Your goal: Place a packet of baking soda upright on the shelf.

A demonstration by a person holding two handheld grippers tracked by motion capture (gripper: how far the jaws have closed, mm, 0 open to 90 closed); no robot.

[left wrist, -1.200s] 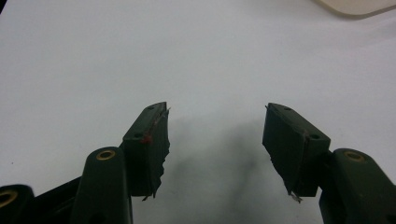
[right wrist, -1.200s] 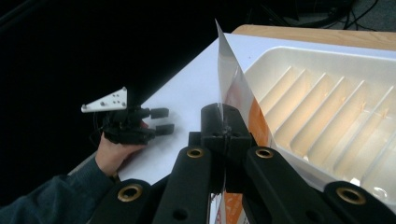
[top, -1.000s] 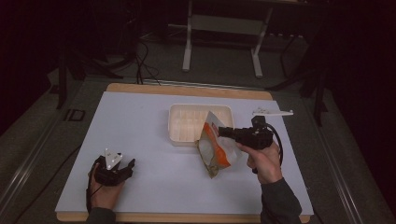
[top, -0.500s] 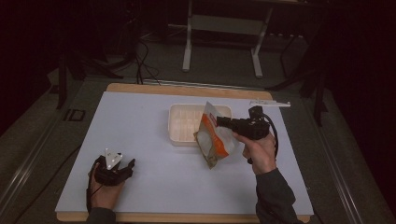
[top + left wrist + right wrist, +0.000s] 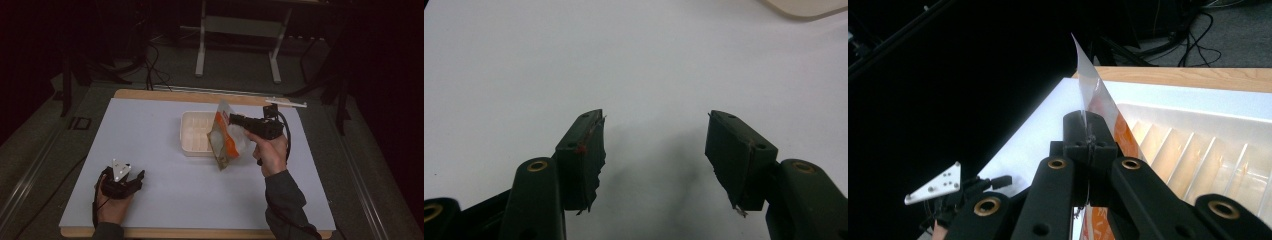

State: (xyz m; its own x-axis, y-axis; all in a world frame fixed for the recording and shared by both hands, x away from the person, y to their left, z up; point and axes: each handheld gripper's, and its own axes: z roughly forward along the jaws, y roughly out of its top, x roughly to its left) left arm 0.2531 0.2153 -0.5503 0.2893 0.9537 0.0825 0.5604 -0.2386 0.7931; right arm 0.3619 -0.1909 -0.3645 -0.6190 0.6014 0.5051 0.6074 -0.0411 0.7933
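The packet [image 5: 226,137] hangs in the air from my right tongs [image 5: 235,119], clamped by its top edge, its lower corner dangling over the near right corner of the tray [image 5: 192,131]. It is a clear-and-orange pouch, tilted, with the orange band running down its right side. From the right gripper view I see the grip close up — both black jaws pressed together on the thin plastic edge of the packet [image 5: 1095,100], which rises above them to a sharp point. That same view looks past the packet into the tray [image 5: 1198,150]: a cream plastic one with ribbed dividers along its floor and a faint orange smear on the ribs; I can make out nothing lying in it. From the high view the ribs are barely hinted at, but it gives the layout — the tray sits on the white sheet [image 5: 150,150] covering the bench [image 5: 150,95], toward the far middle.

My left tongs [image 5: 136,176] rest low at the near left of the bench, well apart from the tray and packet. In the left gripper view their jaws stand wide apart with bare white sheet [image 5: 574,60] between them, holding nothing, and a corner of the tray [image 5: 809,7] peeks in at the top right.
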